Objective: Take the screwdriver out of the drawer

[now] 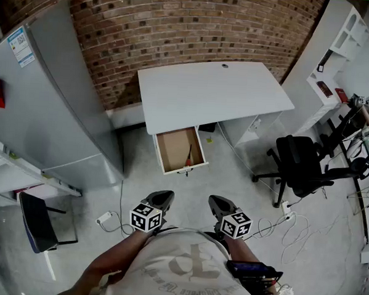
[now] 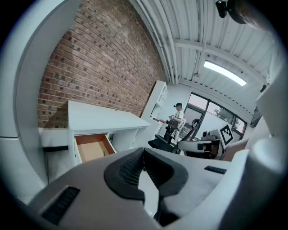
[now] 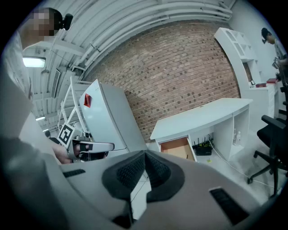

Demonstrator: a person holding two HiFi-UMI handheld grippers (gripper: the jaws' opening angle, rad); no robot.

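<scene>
The screwdriver (image 1: 189,157), thin with a red handle, lies in the open wooden drawer (image 1: 175,146) under the white desk (image 1: 212,90). My left gripper (image 1: 163,196) and right gripper (image 1: 215,201) are held side by side close to my body, well short of the drawer, pointing toward it. Both are shut with nothing between their pads. In the left gripper view, the drawer (image 2: 92,147) shows past the touching jaws of the left gripper (image 2: 144,152), with the right gripper (image 2: 211,144) alongside. The right gripper (image 3: 145,155) view also shows the drawer (image 3: 176,147).
A tall grey fridge (image 1: 44,112) stands left of the desk. A black office chair (image 1: 302,163) stands to the right, with cables (image 1: 291,226) over the floor. A power plug (image 1: 103,218) lies at my left. White shelves (image 1: 341,41) and a person stand far right.
</scene>
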